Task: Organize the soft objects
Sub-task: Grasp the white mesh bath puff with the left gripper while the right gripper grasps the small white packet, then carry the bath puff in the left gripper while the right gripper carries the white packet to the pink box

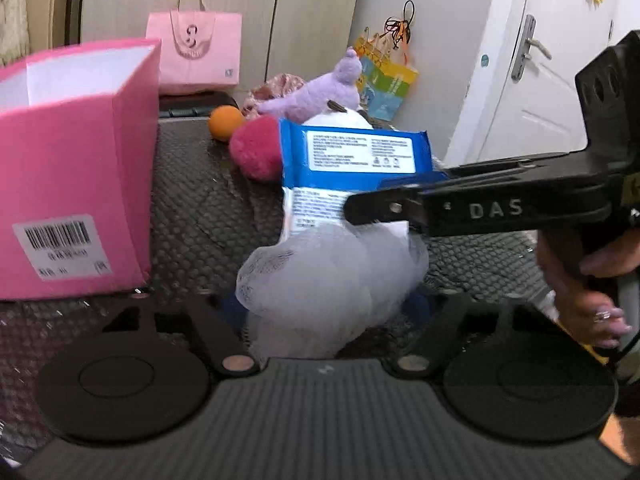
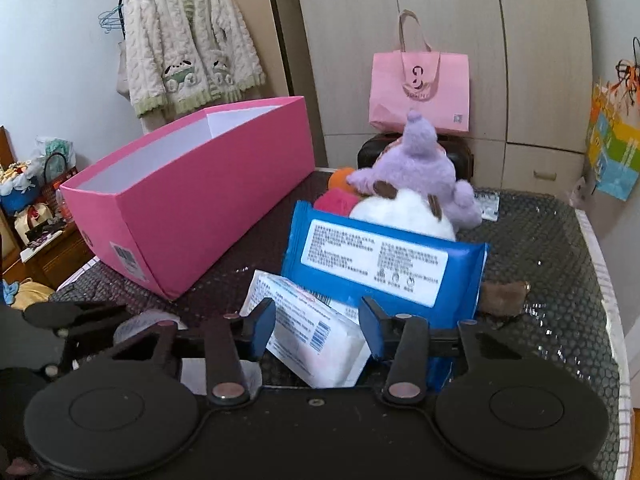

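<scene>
Judging by the pink box (image 2: pixel 188 216), the sort has barely begun: what shows of its white inside looks bare, tho the floor of it is hidden from both cams. Everything soft is still outside it, in a heap to the right of the box on the dark mesh table (image 2: pixel 552 240). Just right of the box's near corner lies a white mesh puff (image 1: pixel 328 280). The left gripper (image 1: pixel 326 312) sits around it; its fingertips are hidden behind the puff, so whether they pinch it can't be told. Next out from the box is a small white tissue pack (image 2: pixel 316 340). The right gripper (image 2: pixel 318 330) straddles it w/ jaws at a middling gap, blue pads (image 2: pixel 262 328) close on both sides. Contact isn't clear, so no grip is claimed. Leaning behind that pack, further from the box, is the blue wipes pack (image 2: pixel 380 264). Behind that, towards the box's far end, are a red pom-pom (image 1: pixel 256 152), an orange ball (image 1: pixel 225 122), a white plush (image 2: pixel 404 212) and a purple plush (image 2: pixel 420 160). A brown scrap (image 2: pixel 504 298) lies furthest right of the box. Left to do, prob.: nearly all of it. Both hands seem at the pick-up stage, puff and tissue pack first, then approx. six more items into the box.
</scene>
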{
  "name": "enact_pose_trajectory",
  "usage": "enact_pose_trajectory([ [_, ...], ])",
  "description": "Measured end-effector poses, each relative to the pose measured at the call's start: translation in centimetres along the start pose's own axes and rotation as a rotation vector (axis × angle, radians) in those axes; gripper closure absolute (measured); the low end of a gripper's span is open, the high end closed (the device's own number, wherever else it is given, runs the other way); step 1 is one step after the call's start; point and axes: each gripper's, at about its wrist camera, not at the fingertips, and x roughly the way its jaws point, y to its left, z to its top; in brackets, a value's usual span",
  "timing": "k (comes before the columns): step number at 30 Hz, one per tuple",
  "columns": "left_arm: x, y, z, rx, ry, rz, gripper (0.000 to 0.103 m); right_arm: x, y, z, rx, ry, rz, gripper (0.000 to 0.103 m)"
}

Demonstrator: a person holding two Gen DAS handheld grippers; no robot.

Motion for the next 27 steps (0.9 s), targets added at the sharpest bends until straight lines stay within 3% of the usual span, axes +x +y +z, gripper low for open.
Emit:
enact_pose_trajectory([
  [3, 0.2, 0.2, -0.1, 0.004, 0.026, -0.056, 0.046, 0.0, -0.4, -0.2, 0.010, 0.040, 0.042, 0.070],
  [5, 0.2, 0.2, 0.0, 0.003, 0.021, -0.044, 0.055, -0.2, -0.4, -0.1, 0.002, 0.061, 0.067, 0.072],
  [11, -1.1, 1.2, 0.3, -0.035, 0.004, -0.073, 0.064, -0.4, -0.1, 0.2, -0.028, 0.126, 0.103, 0.072],
  [15, -1.8, 1.7, 0.5, -0.027, -0.012, -0.053, 0.064, -0.2, 0.4, 0.1, -0.067, 0.142, 0.101, 0.068],
  [22, -2.0, 2.7, 0.3, -0.059, 0.041, -0.074, 0.064, 0.8, 2.5, 0.3, -0.209, 0.156, 0.083, 0.053],
  [27, -2.0, 2.7, 0.3, -0.039, 0.066, -0.044, 0.064, 1.7, 3.7, 0.3, -0.314, 0.180, 0.045, 0.049],
])
